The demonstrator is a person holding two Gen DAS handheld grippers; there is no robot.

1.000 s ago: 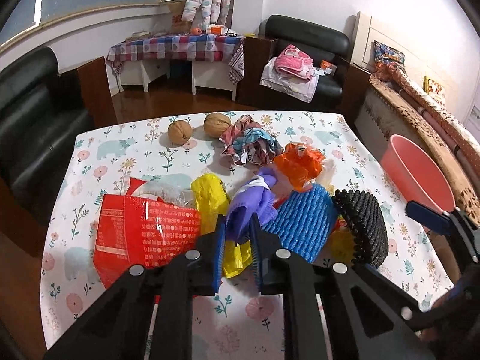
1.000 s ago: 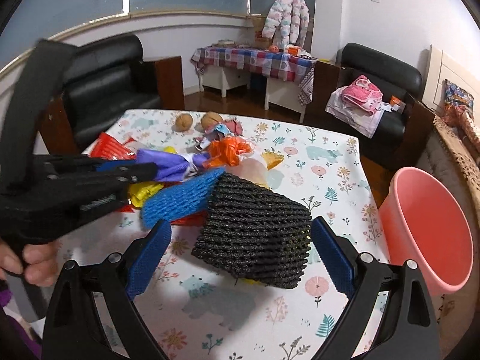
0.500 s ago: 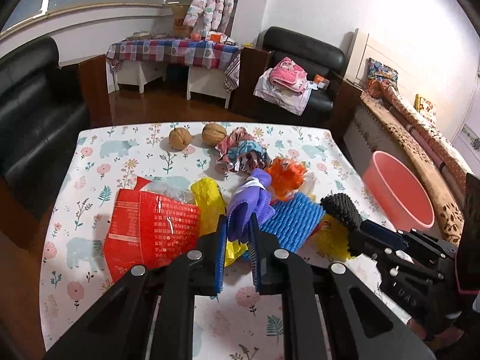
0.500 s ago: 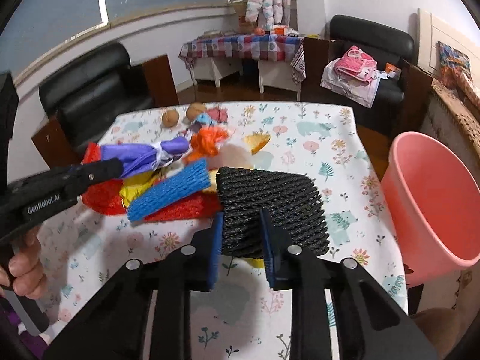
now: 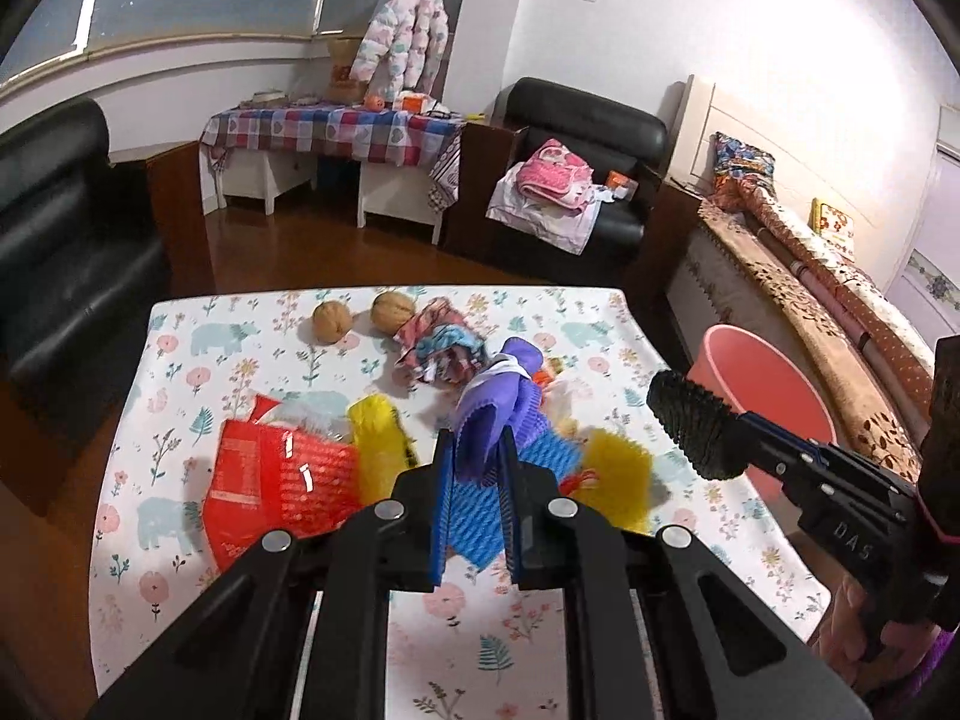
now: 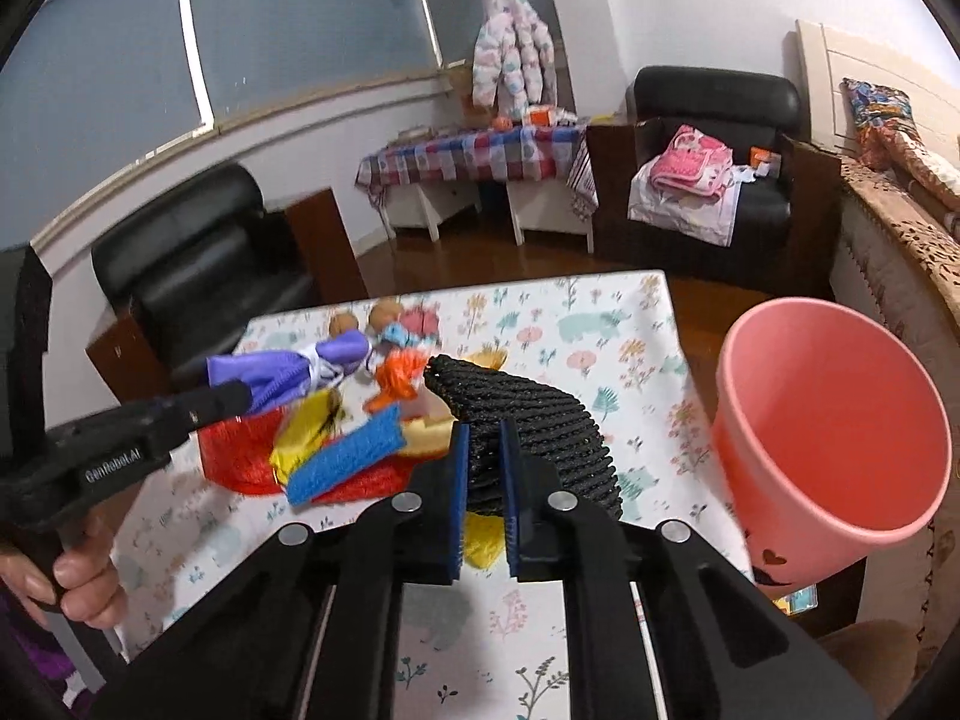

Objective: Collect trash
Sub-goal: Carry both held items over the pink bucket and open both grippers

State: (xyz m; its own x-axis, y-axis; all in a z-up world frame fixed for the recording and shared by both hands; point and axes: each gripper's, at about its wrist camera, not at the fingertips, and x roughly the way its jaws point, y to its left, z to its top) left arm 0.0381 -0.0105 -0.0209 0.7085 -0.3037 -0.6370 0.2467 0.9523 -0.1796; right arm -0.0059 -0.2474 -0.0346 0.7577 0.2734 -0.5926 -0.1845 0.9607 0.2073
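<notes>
Trash was in both tools: our right gripper [image 6: 480,498] squeezed the black net [image 6: 528,420] near the pink bucket [image 6: 840,420], our left gripper [image 5: 474,474] squeezed the purple bag [image 5: 498,402], so we judged slow, high carrying best.

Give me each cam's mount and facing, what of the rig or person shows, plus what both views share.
Left wrist: sits on the left gripper, looking along its fingers across the floral table; the fingers pinch a purple bag; the right gripper enters at right.
Right wrist: sits on the right gripper, facing the table and pink bucket; the fingers clamp a black foam net; the left gripper and the person's hand show at left.
Shared: table, trash pile, bucket, both held items.
</notes>
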